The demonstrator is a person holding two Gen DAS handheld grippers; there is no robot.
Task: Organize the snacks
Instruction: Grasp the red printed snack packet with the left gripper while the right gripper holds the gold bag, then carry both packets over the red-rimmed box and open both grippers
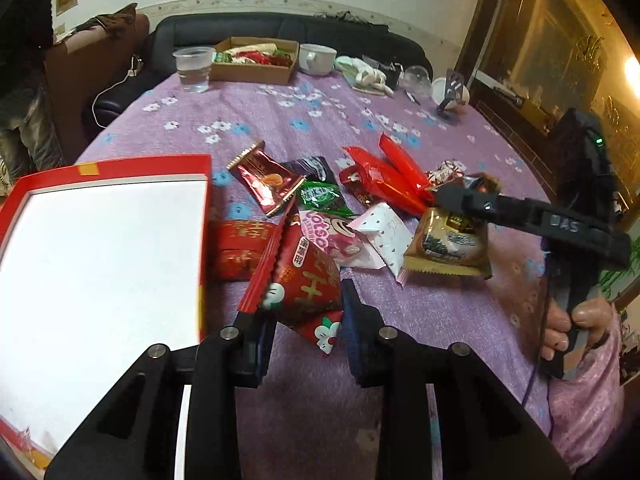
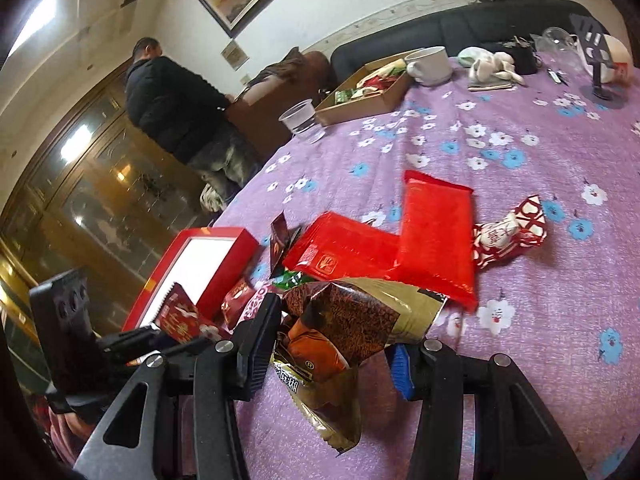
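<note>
Snacks (image 1: 320, 204) lie heaped on bench (image 1: 280, 120) beside red box (image 1: 100, 240); left claw (image 1: 304, 300) pinches red packet (image 1: 308, 280), right claw (image 2: 332, 344) pinches gold pack (image 2: 352, 320); judged mid-transfer, next carry into box.
</note>
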